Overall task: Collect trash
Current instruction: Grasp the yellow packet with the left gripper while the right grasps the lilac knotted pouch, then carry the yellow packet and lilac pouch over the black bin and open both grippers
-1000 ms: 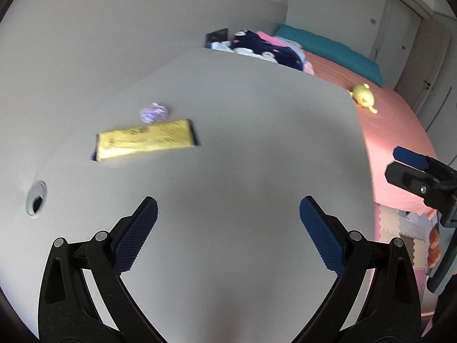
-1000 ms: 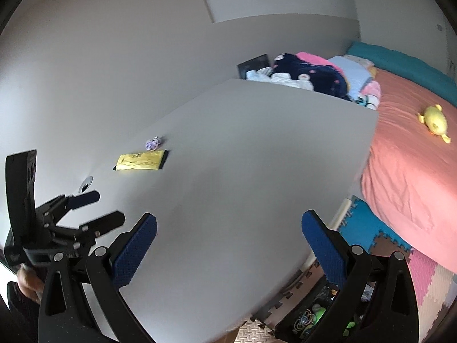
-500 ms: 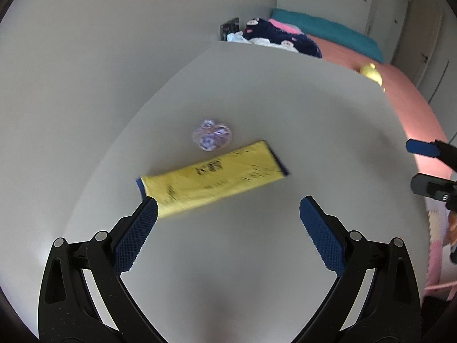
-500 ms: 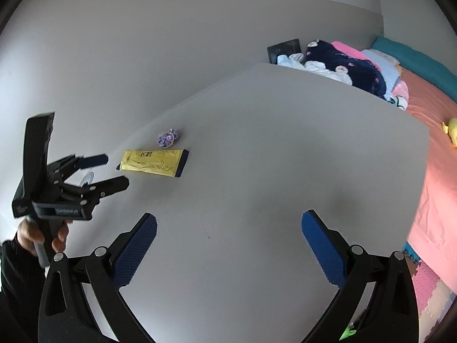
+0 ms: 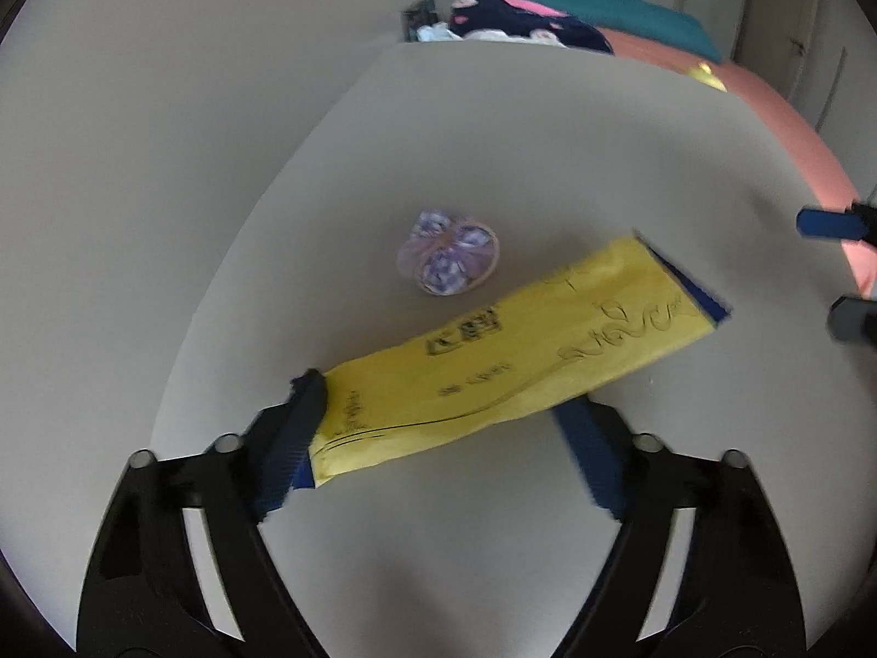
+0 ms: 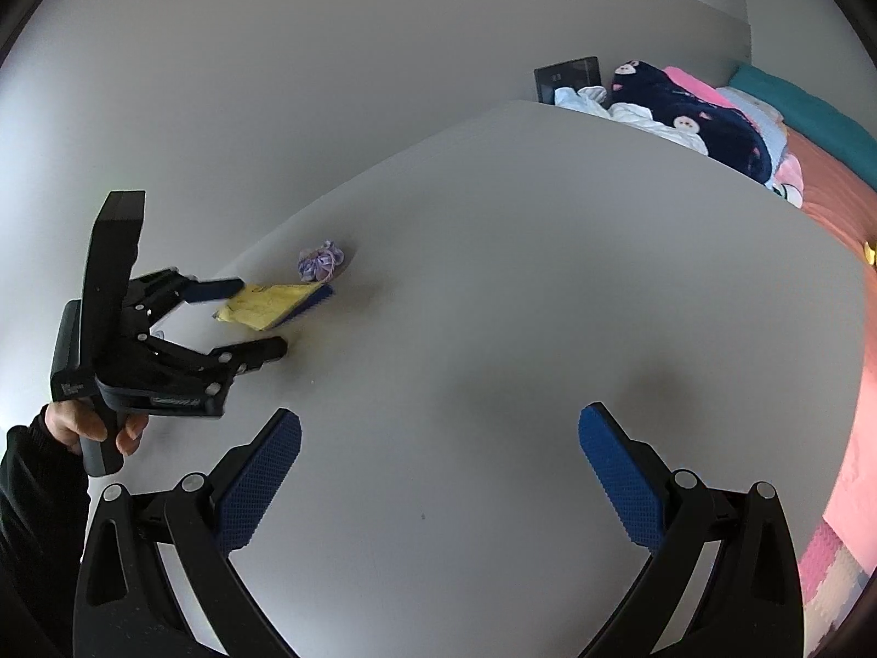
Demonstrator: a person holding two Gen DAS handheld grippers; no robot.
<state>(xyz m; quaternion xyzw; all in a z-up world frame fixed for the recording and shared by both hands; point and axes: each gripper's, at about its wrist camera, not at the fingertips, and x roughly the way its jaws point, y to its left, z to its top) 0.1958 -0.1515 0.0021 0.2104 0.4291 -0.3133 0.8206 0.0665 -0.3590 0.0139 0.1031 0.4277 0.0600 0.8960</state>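
A long yellow wrapper (image 5: 515, 356) with blue ends lies on the white table (image 5: 520, 137). My left gripper (image 5: 438, 422) is open, its jaws on either side of the wrapper's near end; the left pad touches it. A small crumpled purple wrapper (image 5: 448, 257) lies just beyond. In the right wrist view the left gripper (image 6: 257, 318) straddles the yellow wrapper (image 6: 268, 304), with the purple wrapper (image 6: 320, 262) behind. My right gripper (image 6: 438, 455) is open and empty over the bare table middle.
The right gripper's fingertips (image 5: 827, 223) show at the right edge of the left wrist view. Beyond the table's far edge is a bed with a pink sheet (image 6: 838, 181), piled clothes (image 6: 701, 120) and a dark device (image 6: 570, 77).
My left gripper has moved forward and down until its open jaws straddle the yellow wrapper's near end. The right gripper has swung left, toward the table middle.
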